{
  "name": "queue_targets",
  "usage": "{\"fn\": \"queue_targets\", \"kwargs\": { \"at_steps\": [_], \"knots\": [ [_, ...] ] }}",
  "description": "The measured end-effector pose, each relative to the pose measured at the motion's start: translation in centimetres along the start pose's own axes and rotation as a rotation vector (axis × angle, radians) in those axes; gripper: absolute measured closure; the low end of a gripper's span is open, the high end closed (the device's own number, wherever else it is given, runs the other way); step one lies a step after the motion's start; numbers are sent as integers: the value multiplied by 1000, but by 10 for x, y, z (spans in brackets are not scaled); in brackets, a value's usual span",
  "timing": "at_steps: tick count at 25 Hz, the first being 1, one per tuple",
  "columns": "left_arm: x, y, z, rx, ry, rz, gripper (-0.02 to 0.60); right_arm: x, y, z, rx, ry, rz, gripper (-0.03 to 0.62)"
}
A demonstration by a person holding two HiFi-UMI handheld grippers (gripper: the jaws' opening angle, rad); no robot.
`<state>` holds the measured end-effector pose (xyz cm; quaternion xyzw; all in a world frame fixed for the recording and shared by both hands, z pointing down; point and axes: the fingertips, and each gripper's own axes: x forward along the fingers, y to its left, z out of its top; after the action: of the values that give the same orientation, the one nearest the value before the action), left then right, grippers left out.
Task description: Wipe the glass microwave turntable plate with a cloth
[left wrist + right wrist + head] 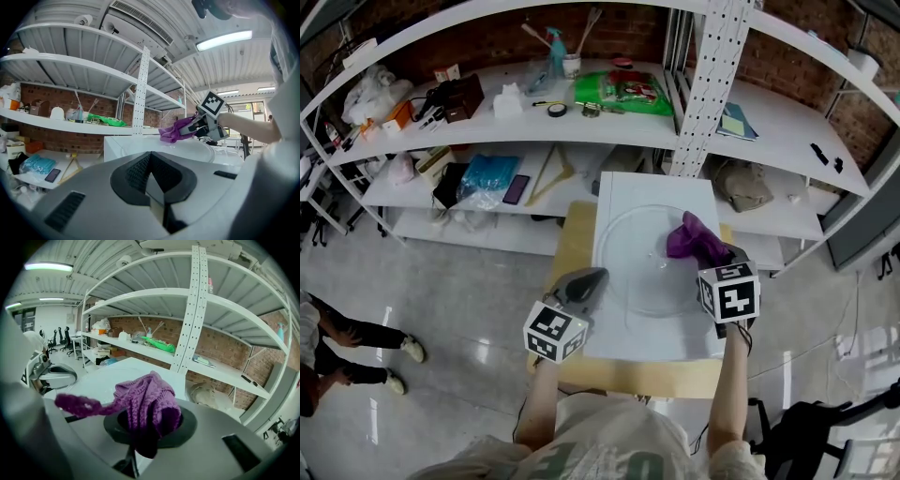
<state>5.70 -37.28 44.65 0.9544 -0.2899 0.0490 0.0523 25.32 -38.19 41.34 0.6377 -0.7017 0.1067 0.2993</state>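
A clear glass turntable plate [652, 262] lies flat on a white board [623, 187] on the small table. My right gripper [715, 251] is shut on a purple knitted cloth [694, 238], which hangs over the plate's right rim. In the right gripper view the cloth [147, 401] bunches out from between the jaws, a strand trailing left. My left gripper [586, 278] is shut with nothing in it, at the board's left edge beside the plate. From the left gripper view the plate [187, 147] lies ahead, the cloth [174, 131] at its far side.
White shelves [581, 127] behind the table carry a green bag [623, 91], a blue bag [487, 176], a phone [516, 189] and small clutter. A white perforated upright [708, 80] rises right behind the board. A person's legs [347, 342] show at the far left.
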Motion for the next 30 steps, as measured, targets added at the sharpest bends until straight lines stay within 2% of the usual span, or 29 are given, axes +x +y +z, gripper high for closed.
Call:
{"fn": "queue_targets", "kwargs": {
  "at_steps": [8,23,27,30],
  "knots": [
    [-1,1,0,13,9,10,580,-43,15,-32,24,-37,27,543],
    [-5,-1,0,23,17,44,580,-94,60,-53,-15,-27,94,543],
    [-6,0,0,26,22,52,580,-104,84,-52,-37,-27,149,543],
    [-5,-1,1,28,22,53,580,-110,106,-53,-57,-28,226,543]
  ]
}}
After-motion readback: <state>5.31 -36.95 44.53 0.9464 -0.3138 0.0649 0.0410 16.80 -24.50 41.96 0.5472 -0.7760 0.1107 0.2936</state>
